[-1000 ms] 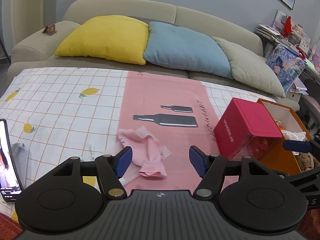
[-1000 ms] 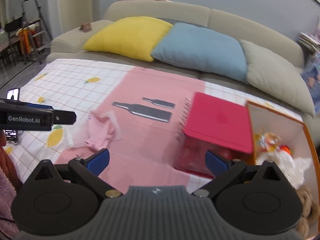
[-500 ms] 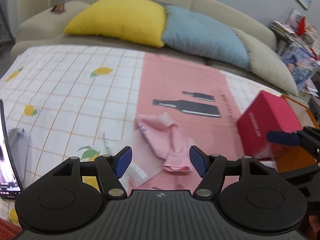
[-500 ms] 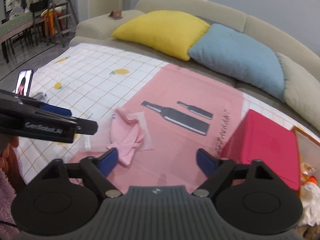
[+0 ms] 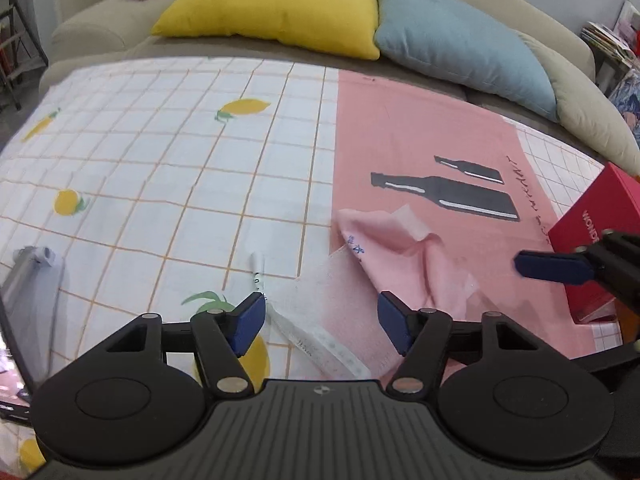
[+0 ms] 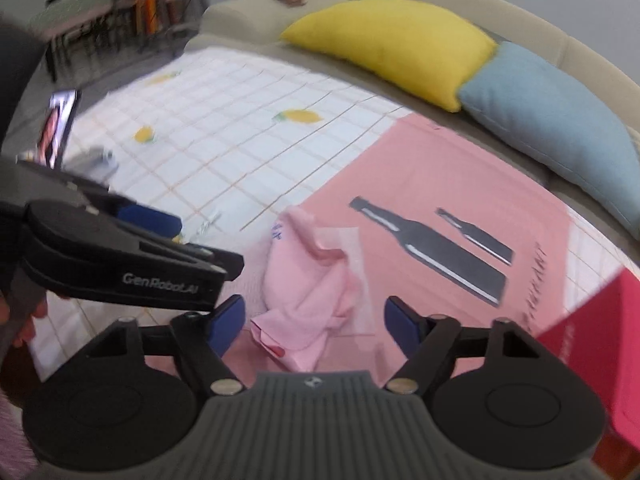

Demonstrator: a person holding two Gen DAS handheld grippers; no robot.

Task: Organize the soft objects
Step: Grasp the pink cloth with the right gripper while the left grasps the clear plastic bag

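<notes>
A crumpled pink cloth (image 5: 394, 248) lies on a clear plastic bag (image 5: 320, 320) on the pink table mat (image 5: 408, 132). My left gripper (image 5: 320, 326) is open and empty, low over the bag, just left of the cloth. My right gripper (image 6: 314, 320) is open and empty, with the pink cloth (image 6: 308, 284) lying between and just beyond its fingertips. The right gripper's fingertip (image 5: 550, 266) shows at the right of the left wrist view. The left gripper's body (image 6: 120, 256) crosses the left of the right wrist view.
A red box (image 5: 600, 240) stands at the right, also in the right wrist view (image 6: 588, 344). A phone (image 6: 58, 128) stands at the far left. A white pen (image 5: 256, 268) lies on the lemon-print tablecloth (image 5: 160, 160). Yellow (image 5: 276, 4) and blue (image 5: 460, 48) cushions sit on the sofa behind.
Both grippers have moved forward and down toward the pink cloth. The right gripper swung left, so the cloth now sits between its fingers and the orange box has left view.
</notes>
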